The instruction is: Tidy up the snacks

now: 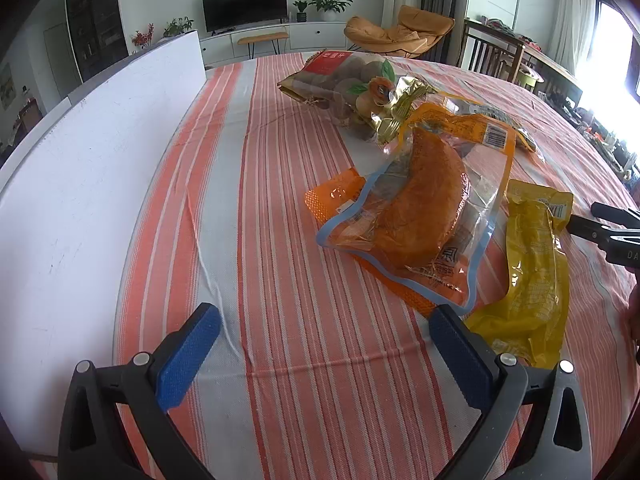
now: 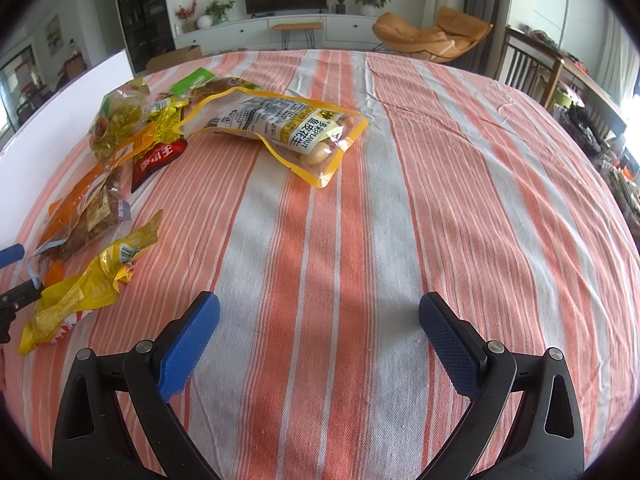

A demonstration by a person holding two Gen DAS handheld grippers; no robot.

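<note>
Snacks sit bunched on the striped tablecloth (image 2: pixel 400 200): peanut bag (image 2: pixel 280 128) far left, yellow packet (image 2: pixel 80 292) near left. Left gripper (image 1: pixel 324 344) and right gripper (image 2: pixel 320 332) both gape wide, holding nothing.

My bread packet (image 1: pixel 416 216) covers most of the orange packet (image 1: pixel 336 196) under it. Beside the bread packet, my right gripper (image 1: pixel 612 228) is cut off by the frame edge. Small print on the yellow pouch (image 1: pixel 528 280) is unreadable.
</note>
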